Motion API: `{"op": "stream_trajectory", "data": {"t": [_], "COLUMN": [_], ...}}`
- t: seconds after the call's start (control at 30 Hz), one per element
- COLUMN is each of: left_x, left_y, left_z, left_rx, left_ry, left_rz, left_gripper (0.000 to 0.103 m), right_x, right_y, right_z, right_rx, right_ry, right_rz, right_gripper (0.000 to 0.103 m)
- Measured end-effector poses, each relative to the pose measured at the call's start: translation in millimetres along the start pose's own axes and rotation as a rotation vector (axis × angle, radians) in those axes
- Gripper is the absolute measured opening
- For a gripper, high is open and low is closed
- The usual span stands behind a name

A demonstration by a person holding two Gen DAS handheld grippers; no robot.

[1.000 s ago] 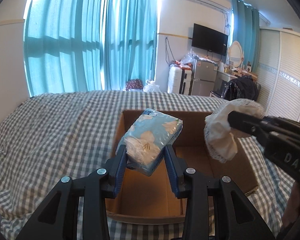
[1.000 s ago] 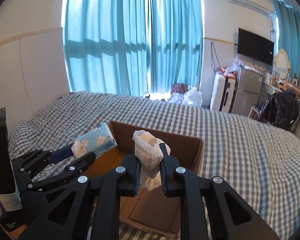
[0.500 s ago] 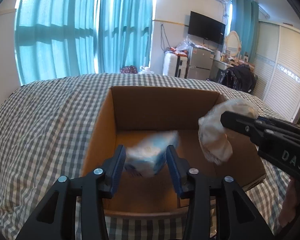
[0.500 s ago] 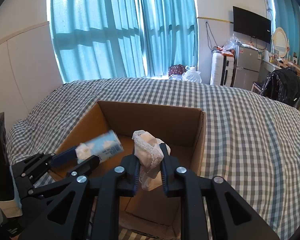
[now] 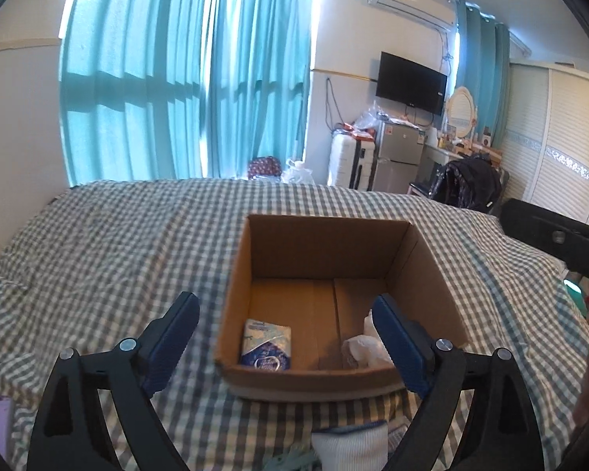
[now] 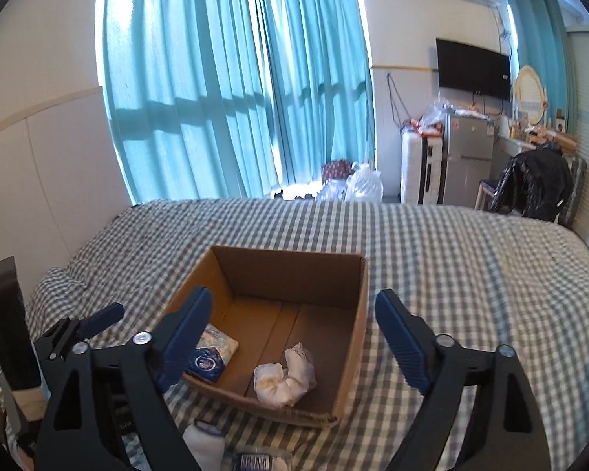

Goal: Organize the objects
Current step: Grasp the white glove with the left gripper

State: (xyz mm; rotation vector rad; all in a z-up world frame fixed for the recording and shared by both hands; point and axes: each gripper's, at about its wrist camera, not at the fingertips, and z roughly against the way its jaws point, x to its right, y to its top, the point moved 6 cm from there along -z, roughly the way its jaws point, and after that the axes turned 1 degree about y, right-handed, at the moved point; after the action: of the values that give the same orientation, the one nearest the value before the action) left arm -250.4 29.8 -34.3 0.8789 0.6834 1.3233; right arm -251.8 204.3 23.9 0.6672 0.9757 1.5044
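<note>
Both grippers hang above the cardboard box with jaws spread wide and holding nothing: the left gripper has the tissue pack just below and ahead between its fingers, and the right gripper has the white bundle likewise. Half a second ago each was still clamped on its item; now both lie on the box floor, pack left, bundle right, apart.

Cardboard box open-topped — floor's middle (between tissue pack, cloth) free.
</note>
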Motion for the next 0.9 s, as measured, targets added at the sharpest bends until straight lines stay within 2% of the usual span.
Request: {"op": "stream_trajectory", "data": {"t": [0.1, 0.4, 0.6, 0.9], "left_x": [-4.3, -12.2, -10.0, 11.5], "left_y": [-1.1, -29.5, -65.4, -129.2], "left_z": [21.1, 65.8, 70.0, 58.9], "left_rx": [0.01, -0.007, -0.057, -0.172], "left_ry": [0.018, 0.085, 0.109, 0.087], "left_rz": [0.009, -0.002, 0.0, -0.019], "left_gripper": [0.101, 0.101, 0.101, 0.101], "right_x": [-5.0, -12.3, -13.6, -13.9], "right_y": [-2.5, -39.0, -74.0, -132.4], "right_z": [28.2, 83.4, 90.8, 65.3], "right_rx": [0.015, -0.005, -0.044, -0.138], "right_ry": [-0.013, -0.038, -0.06, -0.103], "right_rz": [0.021, 0.057, 0.066, 0.1], "right_gripper": [0.091, 0.091, 0.091, 0.091]}}
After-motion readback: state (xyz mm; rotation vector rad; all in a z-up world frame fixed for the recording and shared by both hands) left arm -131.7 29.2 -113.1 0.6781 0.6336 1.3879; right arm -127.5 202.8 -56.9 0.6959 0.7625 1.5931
